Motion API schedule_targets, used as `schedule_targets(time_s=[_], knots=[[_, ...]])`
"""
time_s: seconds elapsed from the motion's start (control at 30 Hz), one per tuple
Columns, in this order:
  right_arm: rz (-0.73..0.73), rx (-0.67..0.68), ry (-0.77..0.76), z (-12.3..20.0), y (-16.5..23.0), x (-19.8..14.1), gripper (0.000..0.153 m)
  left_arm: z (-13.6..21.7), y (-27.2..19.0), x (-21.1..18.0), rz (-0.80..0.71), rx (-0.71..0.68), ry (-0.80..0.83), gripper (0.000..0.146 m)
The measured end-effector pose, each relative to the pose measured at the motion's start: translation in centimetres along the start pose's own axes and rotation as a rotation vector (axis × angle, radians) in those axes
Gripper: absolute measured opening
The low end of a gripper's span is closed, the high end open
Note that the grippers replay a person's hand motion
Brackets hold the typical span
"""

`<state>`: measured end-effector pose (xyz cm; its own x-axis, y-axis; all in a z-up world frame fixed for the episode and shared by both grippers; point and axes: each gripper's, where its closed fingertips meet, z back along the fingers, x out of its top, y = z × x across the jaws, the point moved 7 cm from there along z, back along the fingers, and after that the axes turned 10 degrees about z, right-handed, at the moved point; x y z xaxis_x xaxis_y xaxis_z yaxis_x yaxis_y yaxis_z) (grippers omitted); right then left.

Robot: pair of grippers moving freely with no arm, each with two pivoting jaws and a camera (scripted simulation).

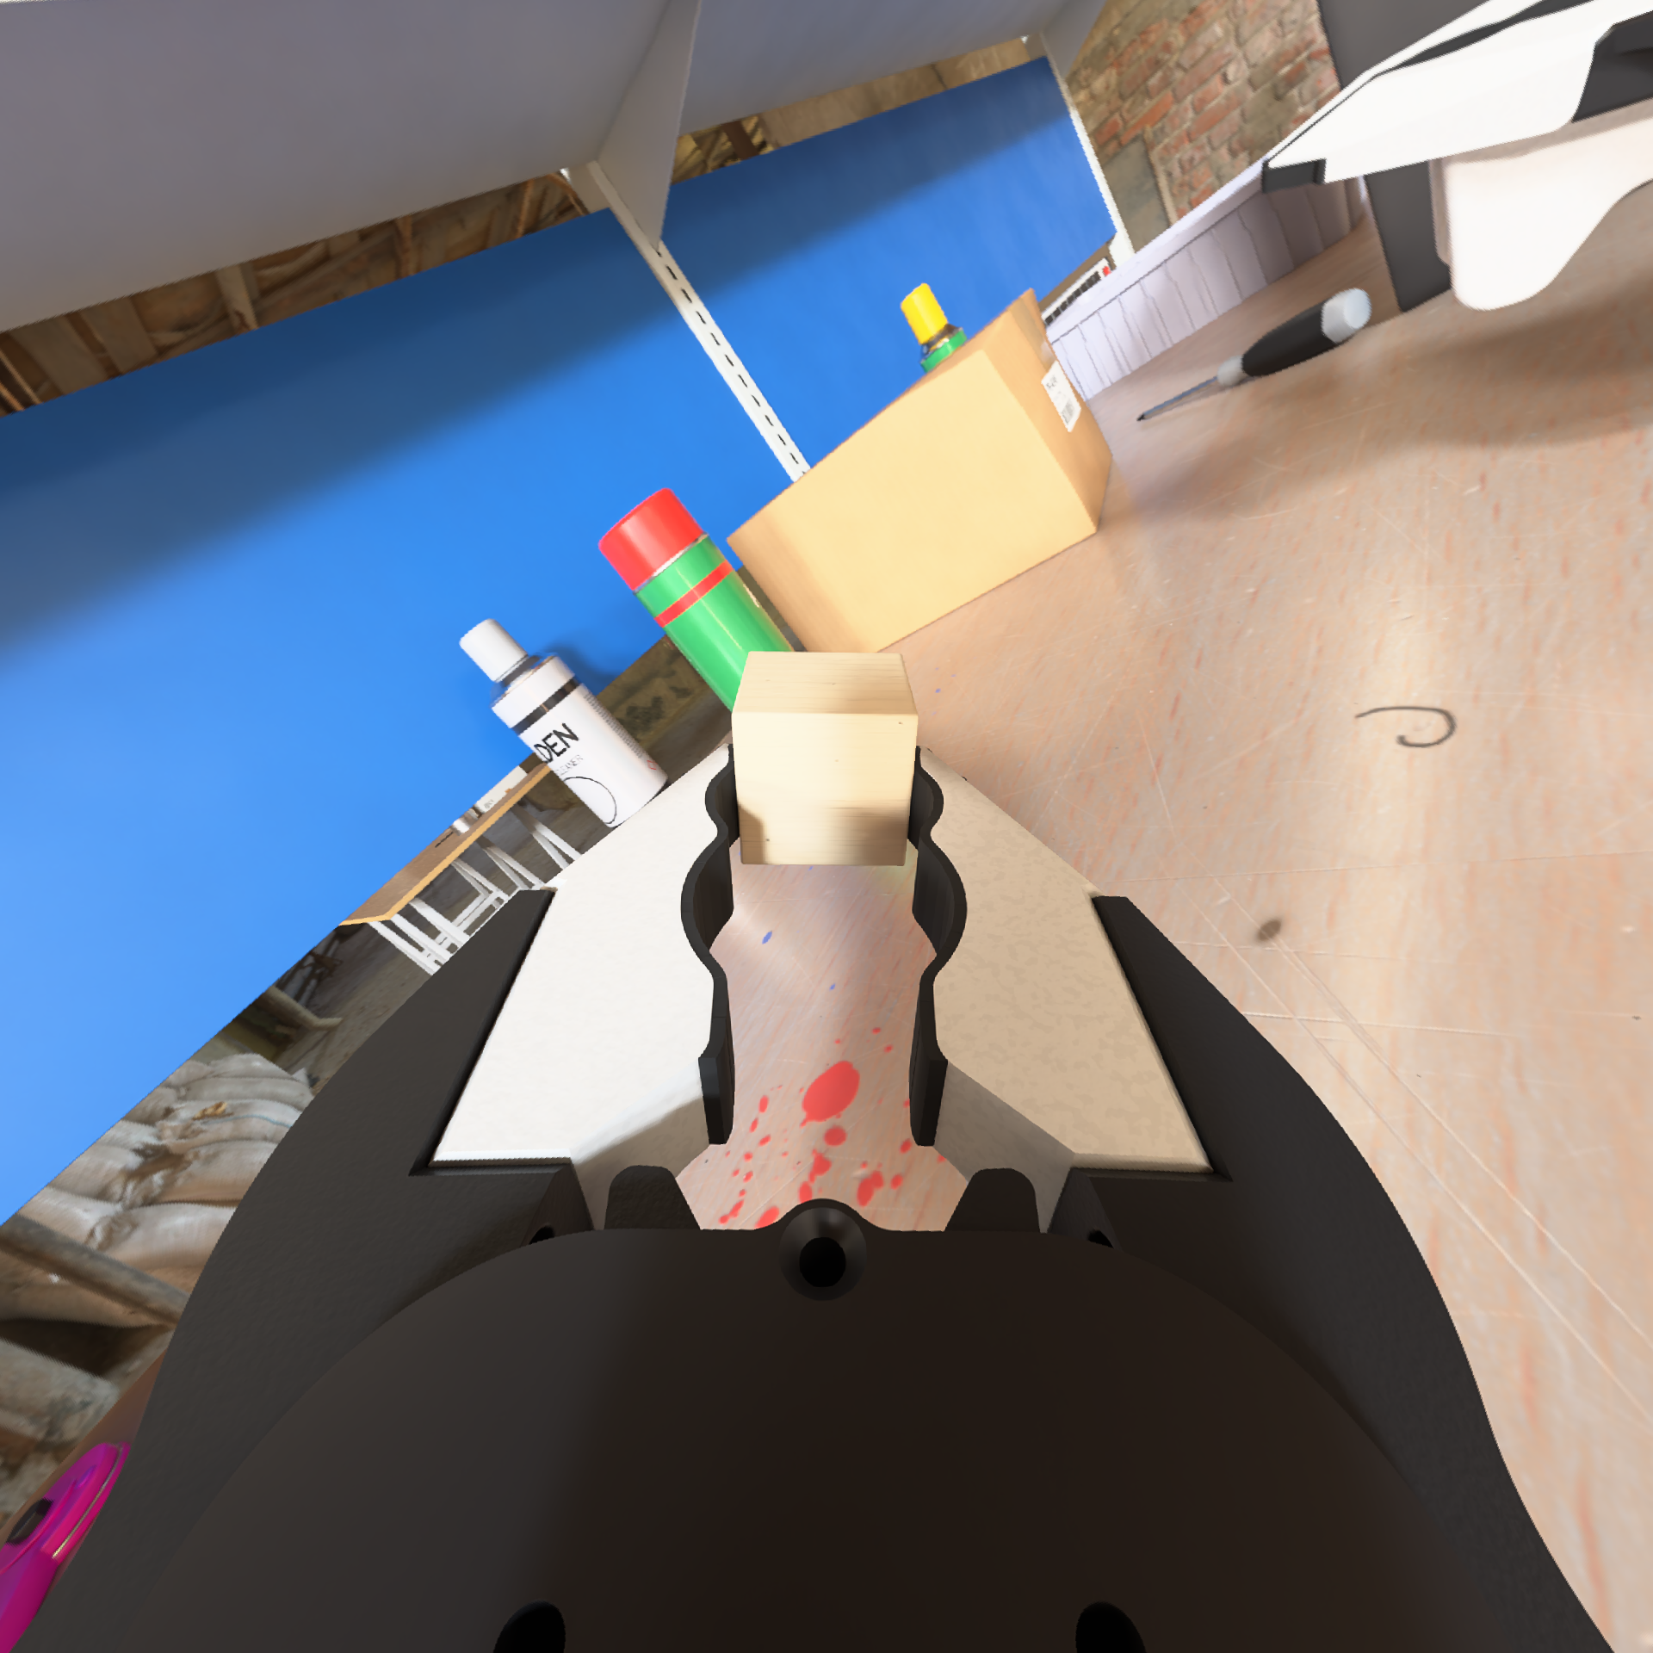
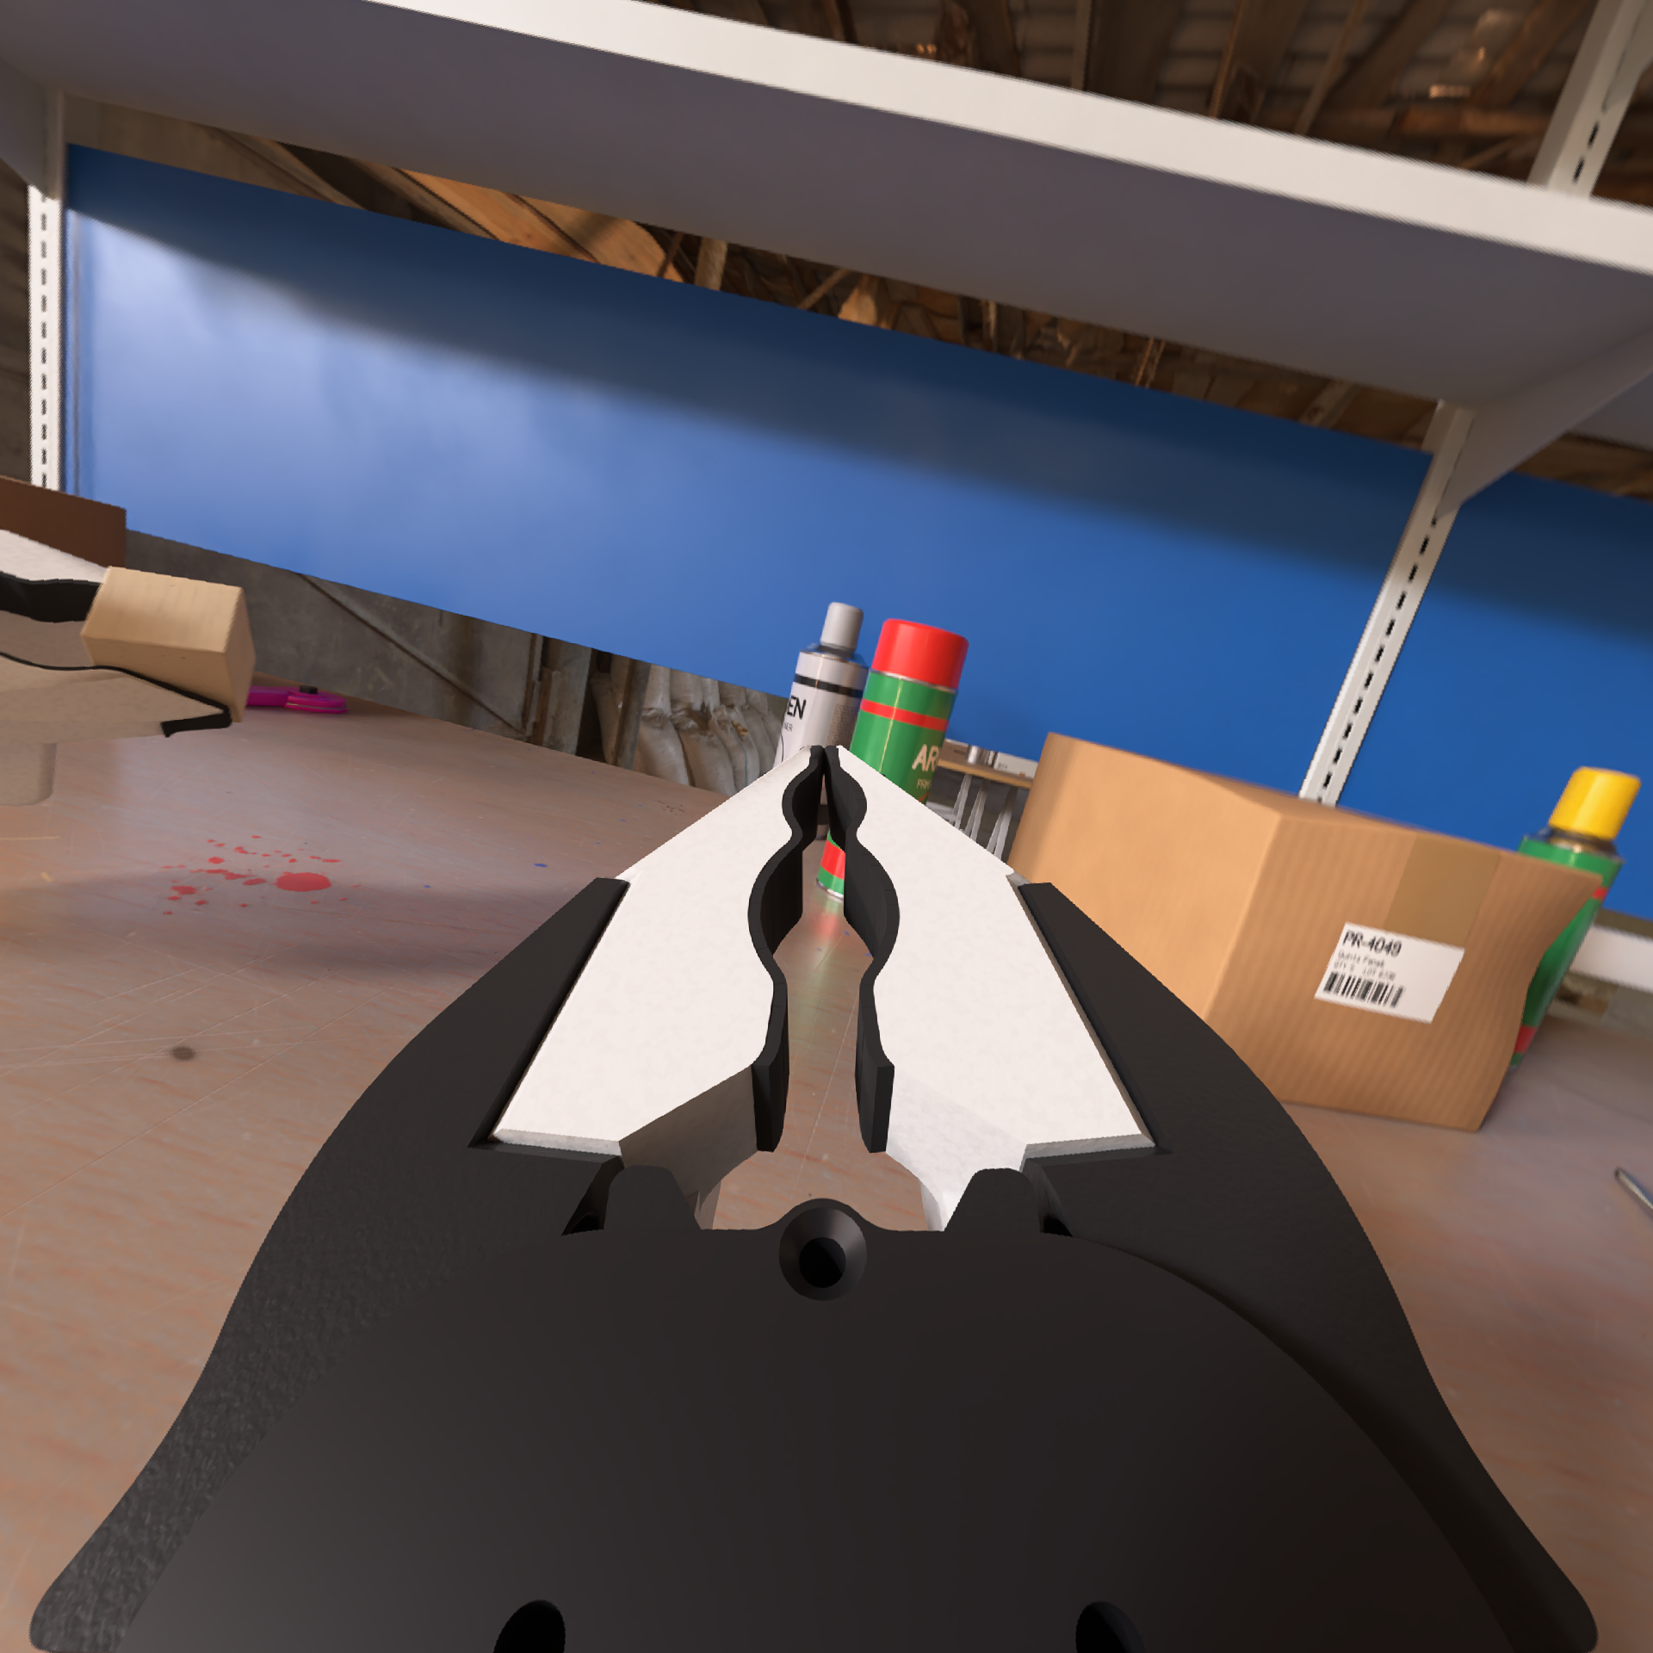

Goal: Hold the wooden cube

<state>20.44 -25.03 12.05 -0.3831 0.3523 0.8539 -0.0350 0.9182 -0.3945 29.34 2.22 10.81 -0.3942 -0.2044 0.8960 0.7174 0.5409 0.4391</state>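
Wooden cube (image 1: pixel 825 760) clamped between left gripper (image 1: pixel 825 787) tips, lifted off the bench (image 1: pixel 1342 894). Right gripper (image 2: pixel 825 760) pinched closed, empty. Green can (image 1: pixel 707 599) partly hidden behind cube; box (image 1: pixel 930 501) hides yellow-capped can (image 1: pixel 930 326).

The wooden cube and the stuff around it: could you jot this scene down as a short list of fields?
cube: wooden cube gripped at the tips of the left tool, lifted off the table
right tool: right tool shut, holding nothing
behind cube: white bottle, green can with red cap, cardboard box
far right: screwdriver lying flat
table marks: red paint splatter
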Motion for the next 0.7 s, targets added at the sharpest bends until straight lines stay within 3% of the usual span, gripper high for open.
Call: schedule_targets(time_s=[0.23, 0.7], knots=[[-0.099, -0.017, 0.055, -0.3, -0.8, -1.1, 0.000, -0.1, 0.0, -0.2, 0.004, -0.014, 0.012, 0.036], [-0.005, 0.071, 0.045, -0.5, 0.6, -0.7, 0.000, -0.5, -0.9, -0.5, -0.024, -0.081, 0.041, 0.036]])
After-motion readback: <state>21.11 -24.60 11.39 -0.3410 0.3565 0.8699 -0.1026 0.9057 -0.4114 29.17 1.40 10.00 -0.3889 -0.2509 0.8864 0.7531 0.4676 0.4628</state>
